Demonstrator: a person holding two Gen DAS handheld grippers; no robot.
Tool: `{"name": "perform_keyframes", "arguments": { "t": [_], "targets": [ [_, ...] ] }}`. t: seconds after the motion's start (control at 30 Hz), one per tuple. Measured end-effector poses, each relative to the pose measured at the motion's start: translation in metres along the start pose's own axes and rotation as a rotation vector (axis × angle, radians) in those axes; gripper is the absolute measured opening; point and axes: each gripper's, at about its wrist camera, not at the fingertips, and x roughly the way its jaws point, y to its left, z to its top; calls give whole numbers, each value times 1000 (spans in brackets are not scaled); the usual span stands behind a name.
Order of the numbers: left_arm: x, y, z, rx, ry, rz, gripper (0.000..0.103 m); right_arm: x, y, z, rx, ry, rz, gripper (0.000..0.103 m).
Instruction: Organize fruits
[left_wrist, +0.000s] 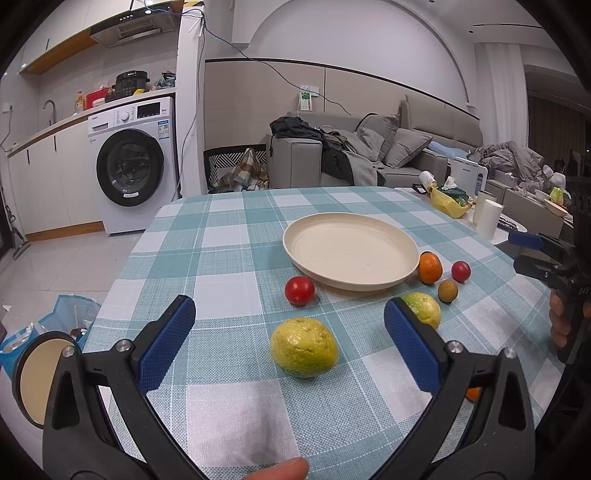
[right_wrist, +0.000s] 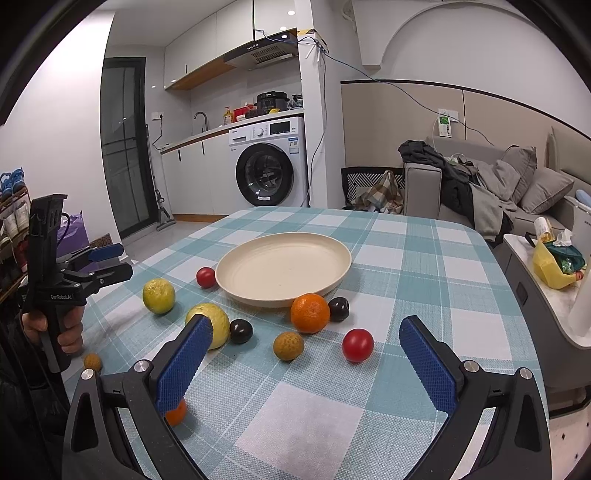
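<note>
An empty cream plate (left_wrist: 295, 254) (right_wrist: 343, 258) sits mid-table with loose fruit around its near side. In the left wrist view a yellow-green citrus (left_wrist: 304, 347) lies on the cloth between the fingers of my open left gripper (left_wrist: 289, 306), touching neither. A red tomato (left_wrist: 299, 290) lies beyond it. A second citrus (left_wrist: 428, 310) shows behind the right finger. My right gripper (right_wrist: 306, 332) is open above the cloth, with an orange (right_wrist: 309, 313), a brown fruit (right_wrist: 288, 345), a red tomato (right_wrist: 357, 345) and two dark plums (right_wrist: 338, 308) ahead of it.
A teal checked cloth (right_wrist: 406, 258) covers the table. A small orange (right_wrist: 176, 411) and a small brown fruit (right_wrist: 92, 362) lie near the front left. A side table (right_wrist: 554, 295) with a yellow bag (right_wrist: 550, 269) stands right. Washing machine (left_wrist: 129, 162) and sofa (left_wrist: 369, 158) are behind.
</note>
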Motion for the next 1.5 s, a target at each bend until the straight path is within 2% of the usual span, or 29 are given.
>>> {"name": "perform_keyframes", "arguments": {
  "t": [1.5],
  "targets": [
    [1, 0, 0, 2, 3, 4, 102, 4, 1, -1, 8, 7, 0, 103]
  ]
}}
